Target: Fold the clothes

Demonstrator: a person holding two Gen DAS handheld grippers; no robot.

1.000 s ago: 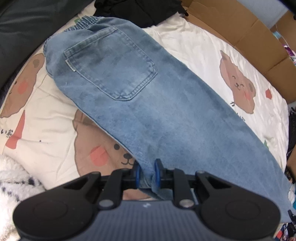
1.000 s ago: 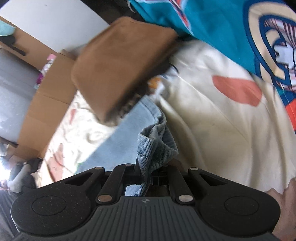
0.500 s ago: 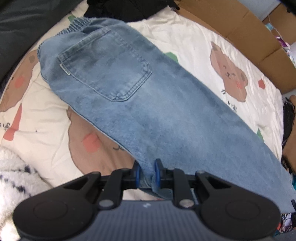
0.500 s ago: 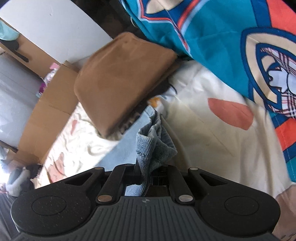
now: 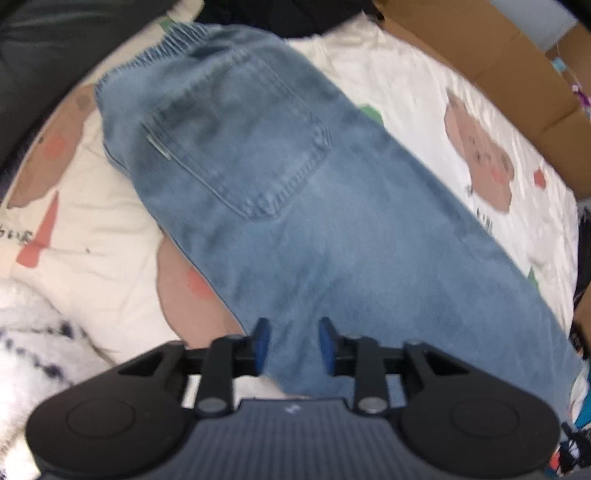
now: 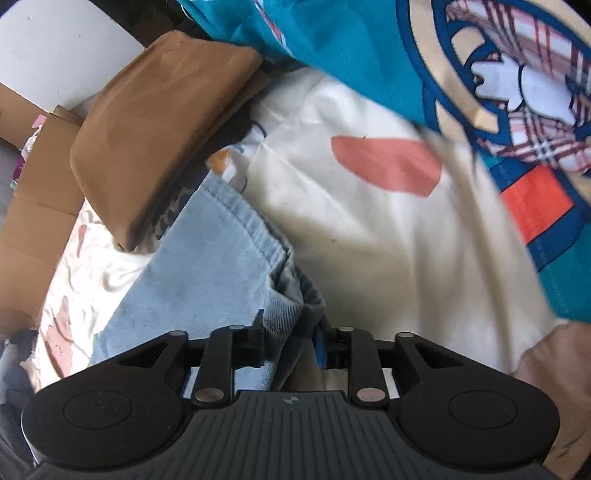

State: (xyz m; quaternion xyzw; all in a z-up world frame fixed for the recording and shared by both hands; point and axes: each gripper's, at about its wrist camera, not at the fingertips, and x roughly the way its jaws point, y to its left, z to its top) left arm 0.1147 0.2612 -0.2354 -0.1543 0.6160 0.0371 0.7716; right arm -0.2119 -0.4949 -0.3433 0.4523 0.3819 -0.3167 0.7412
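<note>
both jaws just opening, jeans (image 5: 332, 229) still between, unpinched; right gripper (image 6: 290, 336) hem bunched; fold could spring undone

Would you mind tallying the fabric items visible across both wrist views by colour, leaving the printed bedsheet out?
Blue denim: 1, the jeans
Brown: 1, the folded brown garment
Teal: 1, the teal printed cloth
White fluffy: 1, the white fluffy blanket
Black: 1, the black cloth beyond the waistband
Total: 5
</note>
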